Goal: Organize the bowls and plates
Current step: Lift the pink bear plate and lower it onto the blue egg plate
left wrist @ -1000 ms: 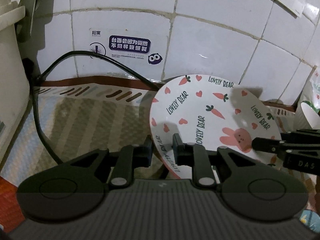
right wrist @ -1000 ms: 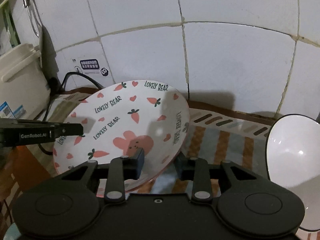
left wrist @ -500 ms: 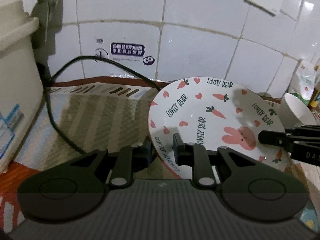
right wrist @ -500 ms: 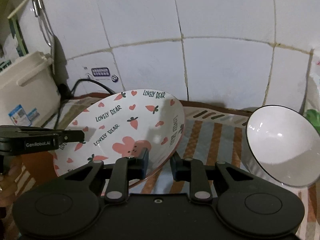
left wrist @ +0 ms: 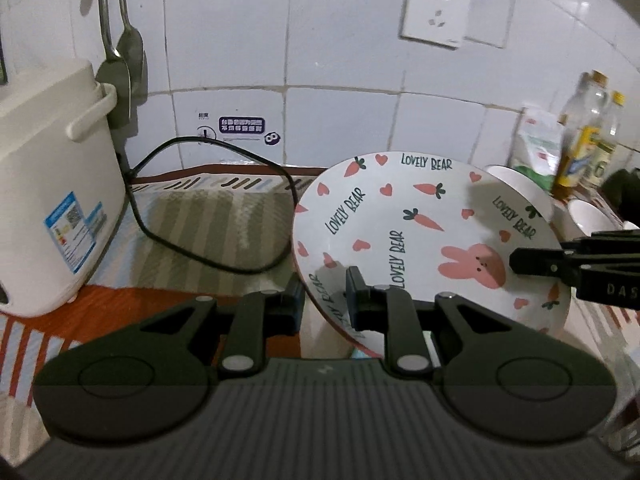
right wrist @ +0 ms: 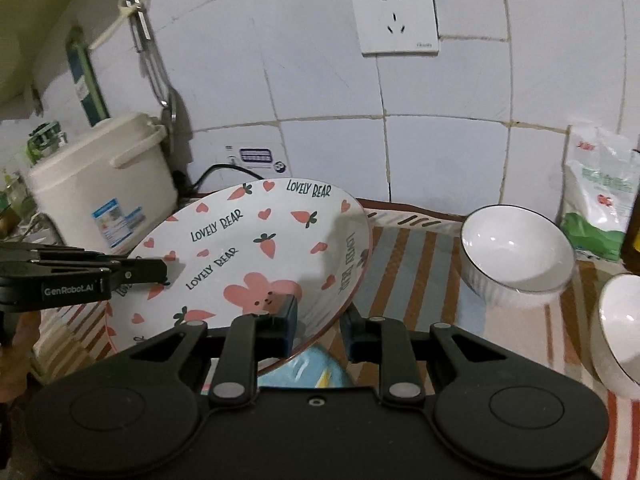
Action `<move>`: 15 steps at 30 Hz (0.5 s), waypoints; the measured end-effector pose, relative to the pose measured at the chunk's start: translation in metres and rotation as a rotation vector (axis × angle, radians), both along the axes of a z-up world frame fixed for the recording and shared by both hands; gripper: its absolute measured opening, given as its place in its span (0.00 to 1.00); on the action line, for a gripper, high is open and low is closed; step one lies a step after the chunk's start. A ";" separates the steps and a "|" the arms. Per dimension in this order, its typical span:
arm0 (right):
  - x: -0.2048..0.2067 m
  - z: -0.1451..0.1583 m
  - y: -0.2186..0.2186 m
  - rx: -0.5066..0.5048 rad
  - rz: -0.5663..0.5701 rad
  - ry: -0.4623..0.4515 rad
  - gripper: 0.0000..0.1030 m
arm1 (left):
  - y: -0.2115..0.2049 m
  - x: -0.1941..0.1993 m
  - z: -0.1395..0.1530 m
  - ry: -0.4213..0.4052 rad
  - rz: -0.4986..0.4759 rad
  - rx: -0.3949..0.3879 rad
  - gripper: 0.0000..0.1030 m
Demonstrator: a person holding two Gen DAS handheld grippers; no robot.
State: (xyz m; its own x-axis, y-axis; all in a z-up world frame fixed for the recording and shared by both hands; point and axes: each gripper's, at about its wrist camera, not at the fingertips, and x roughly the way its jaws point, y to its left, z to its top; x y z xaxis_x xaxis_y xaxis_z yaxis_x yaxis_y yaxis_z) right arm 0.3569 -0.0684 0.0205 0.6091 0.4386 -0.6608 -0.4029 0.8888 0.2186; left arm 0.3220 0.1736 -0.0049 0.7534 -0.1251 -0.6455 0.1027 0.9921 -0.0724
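Note:
A white plate point(left wrist: 420, 232) printed with carrots, hearts, a pink rabbit and "LOVELY BEAR" hangs tilted above the counter, held from both sides. My left gripper point(left wrist: 324, 300) is shut on its left rim, one pad inside and one under the edge. My right gripper point(right wrist: 320, 320) is shut on the opposite rim of the plate point(right wrist: 256, 252). Each wrist view shows the other gripper reaching in from the side. To the right, a white bowl with a dark rim point(right wrist: 516, 248) leans on the striped mat, and a second white bowl point(right wrist: 620, 328) sits nearer.
A white rice cooker point(left wrist: 52, 208) stands at the left, its black cord point(left wrist: 208, 240) looping over the striped mat point(right wrist: 420, 264). A wall socket point(left wrist: 436, 12) and hanging ladles point(left wrist: 120, 52) are on the tiled wall. Bottles point(left wrist: 588, 148) and a bag point(right wrist: 600, 196) crowd the right.
Both grippers have drawn back from the wall and risen with the plate between them. The right jaws have narrowed onto the rim. The rice cooker, socket and bowls have come into view.

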 end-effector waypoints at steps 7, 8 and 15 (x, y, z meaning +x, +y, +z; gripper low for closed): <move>-0.055 0.014 -0.013 0.008 0.017 -0.013 0.27 | -0.014 -0.054 0.011 -0.025 -0.034 0.032 0.19; -0.062 0.013 -0.015 0.011 0.019 -0.013 0.27 | -0.015 -0.059 0.010 -0.025 -0.036 0.033 0.19; -0.085 -0.003 -0.018 -0.007 0.021 0.002 0.27 | -0.021 -0.081 -0.008 0.007 -0.031 0.027 0.19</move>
State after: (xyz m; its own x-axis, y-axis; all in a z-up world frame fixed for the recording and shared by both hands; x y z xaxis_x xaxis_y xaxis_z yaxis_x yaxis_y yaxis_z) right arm 0.2718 -0.0861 0.0177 0.5989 0.4464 -0.6649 -0.4209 0.8818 0.2129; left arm 0.2410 0.1523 -0.0133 0.7451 -0.1310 -0.6540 0.1335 0.9900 -0.0462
